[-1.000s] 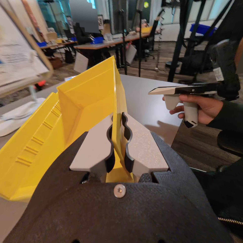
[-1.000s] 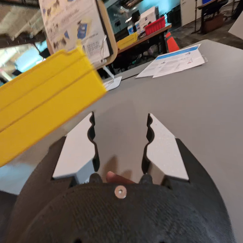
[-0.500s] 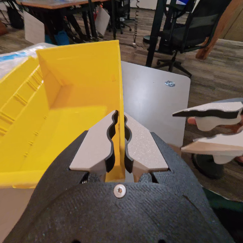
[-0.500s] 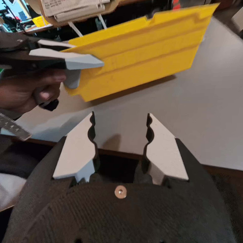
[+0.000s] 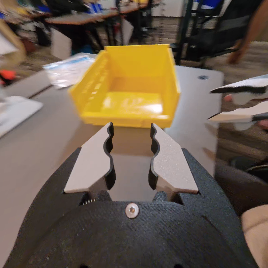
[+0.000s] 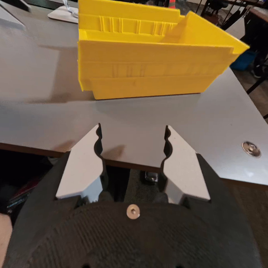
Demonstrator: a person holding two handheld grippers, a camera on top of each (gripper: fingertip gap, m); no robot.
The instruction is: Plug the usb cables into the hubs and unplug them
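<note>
A yellow plastic bin (image 5: 130, 89) stands empty on the grey table (image 5: 36, 145), a short way beyond my left gripper (image 5: 132, 127), which is open with nothing between its pads. The bin also shows in the right wrist view (image 6: 145, 60), seen from its long side. My right gripper (image 6: 132, 129) is open and empty above the table's near edge, in front of the bin. It also shows at the right edge of the left wrist view (image 5: 240, 104). No usb cable or hub is in view.
Papers in clear sleeves (image 5: 68, 69) lie on the table left of the bin. A white stand base (image 6: 62, 14) sits behind the bin. A metal grommet (image 6: 250, 149) is set in the table near its right corner. Chairs and desks stand beyond the table.
My left gripper held the bin by its side wall, set it down on the table, opened and drew back. My right gripper opened slightly wider and swung to face the bin's side.
</note>
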